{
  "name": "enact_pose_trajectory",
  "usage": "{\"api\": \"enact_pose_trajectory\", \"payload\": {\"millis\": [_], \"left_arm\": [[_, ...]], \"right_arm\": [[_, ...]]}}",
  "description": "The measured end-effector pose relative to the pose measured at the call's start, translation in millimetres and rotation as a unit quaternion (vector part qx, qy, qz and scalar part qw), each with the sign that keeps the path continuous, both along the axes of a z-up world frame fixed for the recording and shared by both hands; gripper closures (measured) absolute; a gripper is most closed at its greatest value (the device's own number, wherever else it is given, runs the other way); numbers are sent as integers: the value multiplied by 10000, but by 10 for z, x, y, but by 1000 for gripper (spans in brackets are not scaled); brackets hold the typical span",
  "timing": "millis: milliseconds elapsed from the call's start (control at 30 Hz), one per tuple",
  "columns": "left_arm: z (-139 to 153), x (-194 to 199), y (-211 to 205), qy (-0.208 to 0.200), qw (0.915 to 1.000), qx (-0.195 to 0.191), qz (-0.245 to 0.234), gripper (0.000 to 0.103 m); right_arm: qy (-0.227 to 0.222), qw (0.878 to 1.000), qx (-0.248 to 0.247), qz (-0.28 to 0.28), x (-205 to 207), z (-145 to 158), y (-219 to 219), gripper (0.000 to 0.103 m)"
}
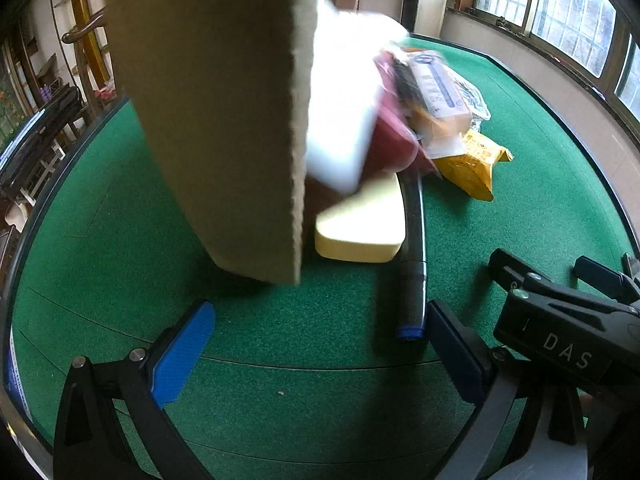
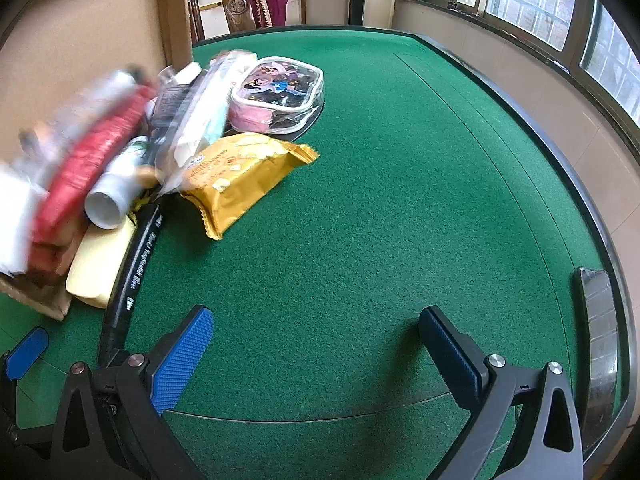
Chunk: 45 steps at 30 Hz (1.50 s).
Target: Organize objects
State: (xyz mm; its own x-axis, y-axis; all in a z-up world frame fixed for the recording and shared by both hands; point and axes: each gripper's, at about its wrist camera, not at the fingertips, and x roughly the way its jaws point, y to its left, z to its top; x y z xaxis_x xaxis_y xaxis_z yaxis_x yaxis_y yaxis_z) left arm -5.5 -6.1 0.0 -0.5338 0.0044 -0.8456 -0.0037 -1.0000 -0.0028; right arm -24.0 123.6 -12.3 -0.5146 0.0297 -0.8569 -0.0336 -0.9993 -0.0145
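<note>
Both my grippers are wide open and hold nothing. My left gripper (image 1: 320, 336) hovers low over the green table (image 1: 280, 352), and my right gripper (image 2: 316, 340) hangs beside it, over bare felt.

Ahead of me a cardboard box (image 1: 224, 120) stands tipped up, one corner near the felt, and a jumble of things is spilling from its open side, blurred with motion: something white (image 1: 344, 120), a red pack (image 2: 88, 164), a white tube (image 2: 116, 188) and some clear-wrapped packets (image 2: 200, 120) that I cannot make out. A pale yellow block (image 1: 360, 228) lies flat on the table at the foot of the box, and a black marker (image 1: 412, 256) lies right alongside it, its blue end just inside my left gripper's right finger. A yellow snack bag (image 2: 244, 176) lies just beyond the heap, and a clear cartoon pouch (image 2: 280, 96) sits behind that. A dark phone (image 2: 598, 352) lies at the table's right edge, well apart from everything.

As I judge it, the sorting has hardly begun: the things lie in one loose pile, nothing grouped or lined up, and nearly all of the work is left. The marker looks the nearest to pick up.
</note>
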Motion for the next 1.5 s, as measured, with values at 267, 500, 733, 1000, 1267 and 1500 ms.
{"api": "enact_pose_trajectory", "payload": {"millis": [267, 500, 733, 1000, 1267, 1500], "left_arm": [[-2, -7, 21, 3, 10000, -2, 0, 0], [-2, -7, 21, 2, 10000, -1, 1, 0], [-3, -9, 22, 1, 10000, -1, 2, 0], [-1, -12, 22, 2, 10000, -1, 3, 0], [0, -15, 24, 3, 10000, -2, 3, 0], [0, -16, 25, 3, 10000, -2, 4, 0]], "right_arm": [[0, 10000, -2, 30, 2, -16, -32, 0], [0, 10000, -2, 26, 2, -16, -33, 0], [0, 10000, -1, 26, 2, -16, -32, 0], [2, 10000, -3, 28, -6, -20, -40, 0], [1, 10000, -2, 28, -5, -20, -40, 0], [2, 10000, -2, 28, -5, -20, -41, 0]]}}
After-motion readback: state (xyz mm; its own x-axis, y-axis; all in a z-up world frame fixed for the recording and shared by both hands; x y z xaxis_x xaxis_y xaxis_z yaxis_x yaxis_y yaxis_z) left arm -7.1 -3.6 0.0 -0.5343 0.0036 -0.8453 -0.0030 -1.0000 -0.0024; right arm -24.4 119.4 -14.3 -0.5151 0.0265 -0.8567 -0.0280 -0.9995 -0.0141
